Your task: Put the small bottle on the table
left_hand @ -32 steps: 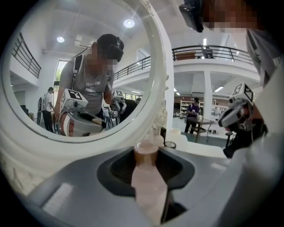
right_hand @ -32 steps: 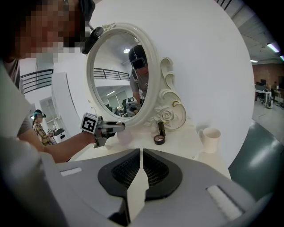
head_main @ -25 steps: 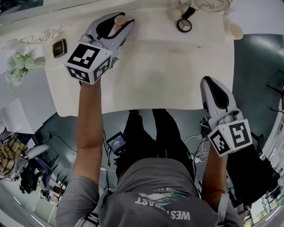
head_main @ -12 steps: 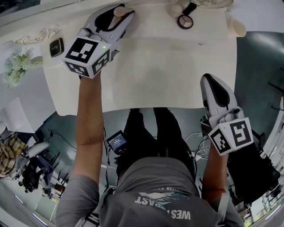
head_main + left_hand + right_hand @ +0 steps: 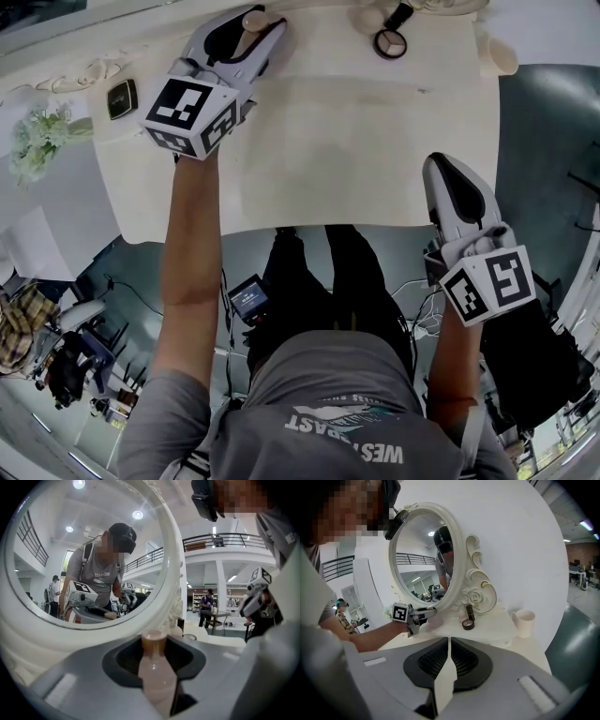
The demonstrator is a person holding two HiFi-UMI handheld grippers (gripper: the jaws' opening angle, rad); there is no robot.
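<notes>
Left gripper [image 5: 247, 32] edged farther forward, arm [image 5: 192, 244] outstretched, clamping small bottle [image 5: 157, 677].

Fingers [image 5: 499, 688] together, ornate mirror [image 5: 423, 559] beyond.

Small bottle [image 5: 157, 677] sits between the left gripper's [image 5: 255, 28] jaws at the table's [image 5: 356, 159] far-left side, before the mirror [image 5: 424, 559]; compact [image 5: 389, 43] and cup [image 5: 497, 56] lie to its right, flowers [image 5: 37, 136] to its left.
</notes>
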